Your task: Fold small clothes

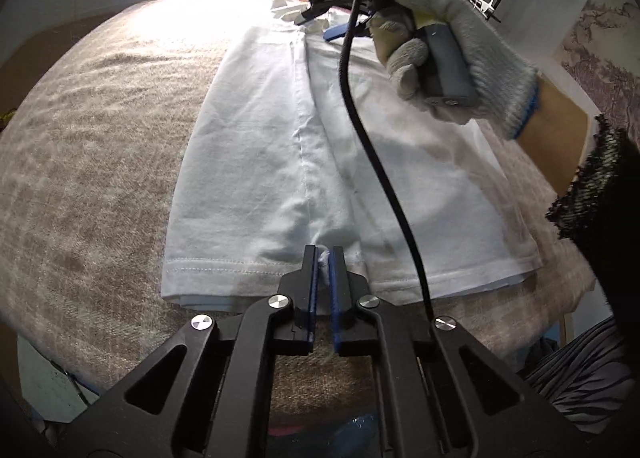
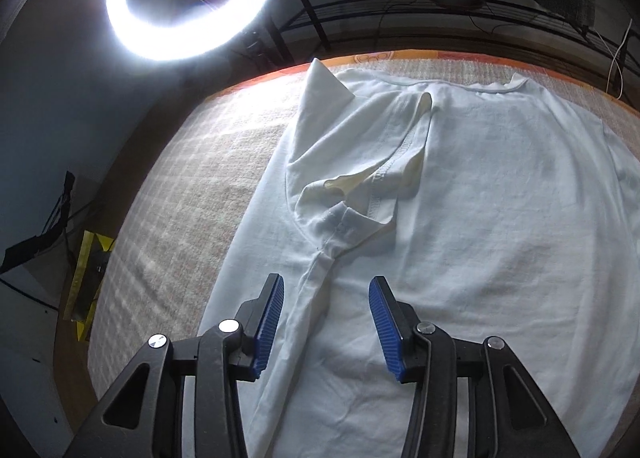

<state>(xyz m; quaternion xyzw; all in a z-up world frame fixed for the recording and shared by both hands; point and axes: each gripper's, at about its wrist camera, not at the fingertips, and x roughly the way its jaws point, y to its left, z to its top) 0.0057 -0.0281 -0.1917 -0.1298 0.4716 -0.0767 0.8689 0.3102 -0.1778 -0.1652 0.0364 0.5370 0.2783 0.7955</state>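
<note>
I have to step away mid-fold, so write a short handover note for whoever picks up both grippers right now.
Left gripper: shut, pinching the bottom hem of the white cotton T-shirt at the folded-in edge.
Right gripper: open above the shirt, straddling the folded side seam below the sleeve, gripping nothing.
Shirt: flat on the beige woven blanket, collar at the far end.
Done: left side and its sleeve folded inward.
Left: the sleeve is rumpled; probably grip the seam, then fold the other side in and fold the shirt lengthwise.
</note>
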